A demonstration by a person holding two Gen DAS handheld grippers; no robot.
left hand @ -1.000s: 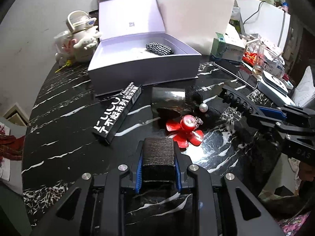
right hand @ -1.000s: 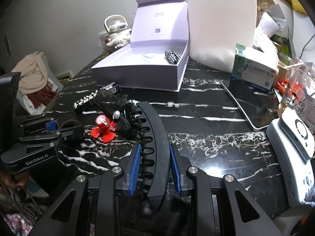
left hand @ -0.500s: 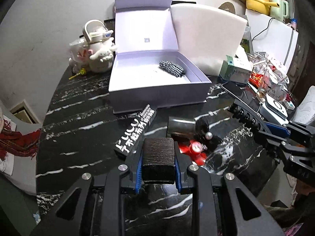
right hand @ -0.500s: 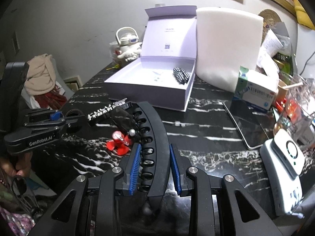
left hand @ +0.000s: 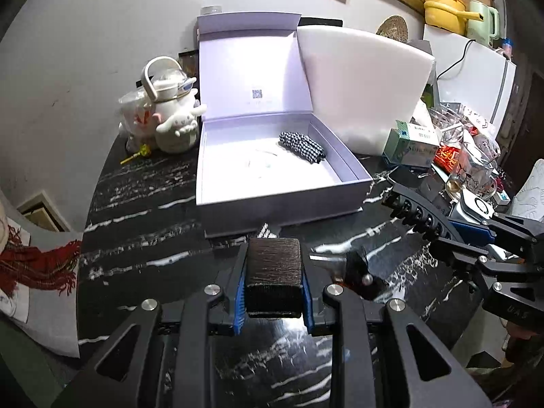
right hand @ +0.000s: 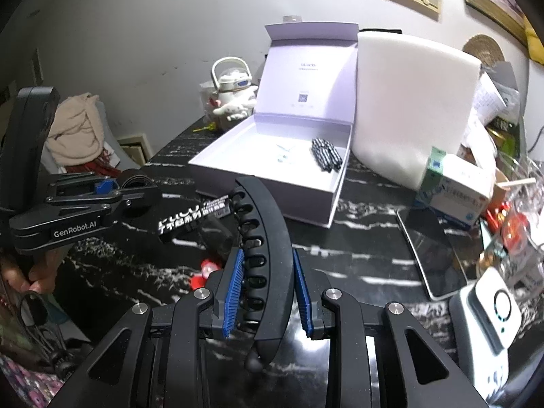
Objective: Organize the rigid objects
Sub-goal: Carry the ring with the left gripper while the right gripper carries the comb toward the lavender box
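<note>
Left gripper clamped on a dark block, held above the table just in front of the open box. Right gripper clamped on a black curved clip, also off the table, right of the left one. Checked clip lies inside the box. Black bar with white lettering and red flower piece on the table near the box.

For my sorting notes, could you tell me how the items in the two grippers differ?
The left gripper holds a short, dark, brush-textured block; the right gripper holds a long, curved, smooth black plastic hair clip with a row of holes. Both are black and clamped between blue pads.
</note>
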